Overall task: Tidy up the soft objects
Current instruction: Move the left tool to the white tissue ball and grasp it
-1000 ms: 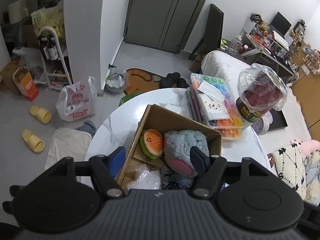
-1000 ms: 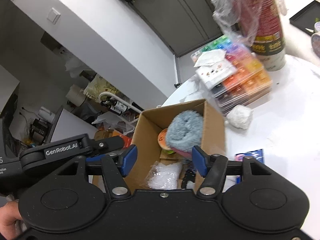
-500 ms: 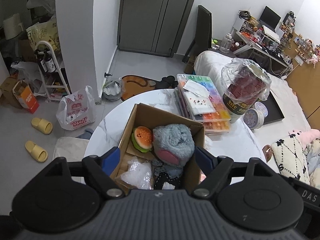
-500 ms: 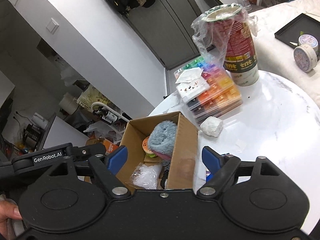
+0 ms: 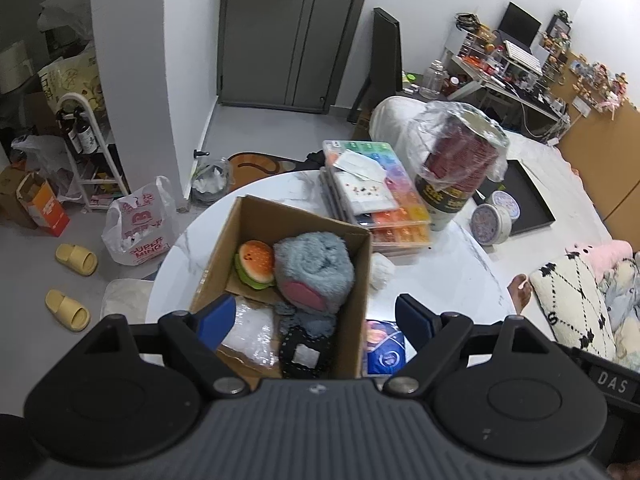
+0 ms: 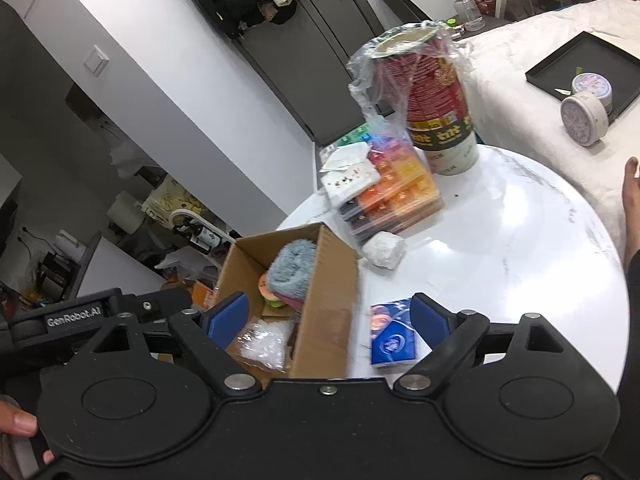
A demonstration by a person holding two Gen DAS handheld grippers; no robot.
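Observation:
An open cardboard box (image 5: 356,304) (image 6: 328,300) stands on the round white table (image 5: 448,276). It holds a grey-blue plush (image 5: 314,264) (image 6: 290,266), a burger plush (image 5: 256,260), a clear plastic bag (image 5: 250,330) (image 6: 264,342) and a black patterned cloth (image 5: 306,350). A white fluffy ball (image 5: 381,270) (image 6: 384,250) and a blue tissue pack (image 5: 385,346) (image 6: 394,340) lie on the table right of the box. My left gripper (image 5: 318,318) is open and empty above the box's near end. My right gripper (image 6: 330,316) is open and empty, over the box's right wall.
A stack of colourful bead cases (image 5: 376,196) (image 6: 388,192) and a tall red canister in plastic wrap (image 5: 456,164) (image 6: 434,104) stand at the table's far side. A bed with a black tray (image 5: 524,200) lies right. Slippers (image 5: 76,258) and bags sit on the floor left.
Both grippers have opened wider and pulled back and up from the box. The grey-blue plush stays in the box.

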